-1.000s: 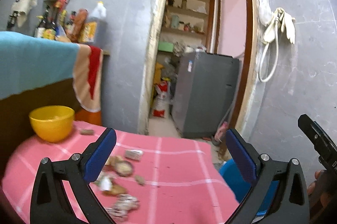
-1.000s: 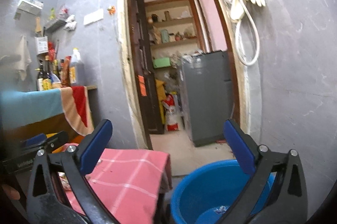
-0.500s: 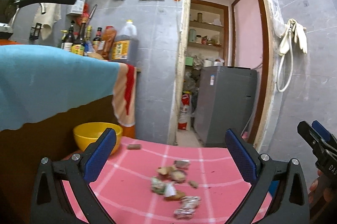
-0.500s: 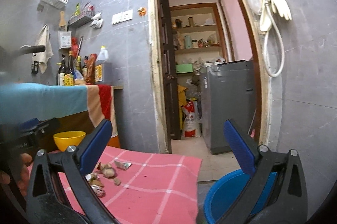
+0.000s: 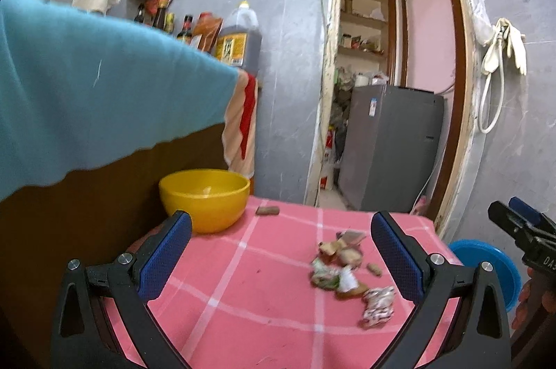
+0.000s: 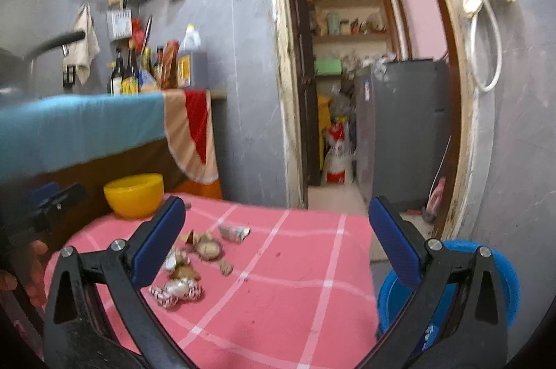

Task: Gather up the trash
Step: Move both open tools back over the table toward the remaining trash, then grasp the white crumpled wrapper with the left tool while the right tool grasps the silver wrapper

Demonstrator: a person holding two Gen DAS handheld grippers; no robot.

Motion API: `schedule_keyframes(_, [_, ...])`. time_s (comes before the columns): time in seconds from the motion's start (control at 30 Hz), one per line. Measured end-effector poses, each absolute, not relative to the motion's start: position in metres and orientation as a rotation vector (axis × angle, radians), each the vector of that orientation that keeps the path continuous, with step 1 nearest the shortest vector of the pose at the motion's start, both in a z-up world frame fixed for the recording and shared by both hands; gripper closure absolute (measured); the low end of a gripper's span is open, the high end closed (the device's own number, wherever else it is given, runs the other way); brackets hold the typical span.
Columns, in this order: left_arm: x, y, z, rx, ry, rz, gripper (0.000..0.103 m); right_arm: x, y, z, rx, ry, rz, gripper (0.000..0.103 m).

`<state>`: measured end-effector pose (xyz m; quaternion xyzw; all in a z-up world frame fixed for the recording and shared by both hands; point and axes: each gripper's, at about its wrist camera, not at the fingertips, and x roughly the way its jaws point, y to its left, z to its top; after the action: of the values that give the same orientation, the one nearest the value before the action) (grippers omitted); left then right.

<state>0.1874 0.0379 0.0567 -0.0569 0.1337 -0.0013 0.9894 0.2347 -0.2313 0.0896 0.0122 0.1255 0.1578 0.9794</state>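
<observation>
Landmark: the yellow bowl (image 5: 205, 198) at the far left corner of the pink checked surface (image 5: 264, 310).

Left gripper (image 5: 281, 251): jaws spread wide, holding nothing, hovering above the near part of the surface. Right gripper (image 6: 276, 238): jaws likewise wide apart and empty, raised above the surface. The wide opening probably suits a descent onto loose scraps.

Task item: the trash pile (image 5: 344, 268), a cluster of crumpled wrappers and food scraps, lies on the surface to the right of the bowl and nearer the cameras, well apart from it. One brown piece (image 5: 267, 211) lies alone just beside the bowl, toward the far edge. A striped wrapper (image 6: 177, 290) is the nearest piece of the cluster.

Receptacle: the blue bucket (image 6: 504, 271) stands below the surface, off its right edge, on the opposite side from the bowl; this placement likely allows scraps to be carried or dropped over that edge.

Clearance: the surface between bowl and pile is bare. The space above the pile is unobstructed. A cloth-draped counter (image 5: 104, 98) rises behind the bowl and limits leftward travel.
</observation>
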Motion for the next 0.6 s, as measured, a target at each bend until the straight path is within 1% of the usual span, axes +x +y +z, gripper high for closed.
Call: schedule_keyframes(0.6, [0.231, 0.064, 0.006, -0.17, 0.616, 0.065, 0.002, 0.274, -0.163, 0.028, -0.101, 0.67, 0.517, 0.0])
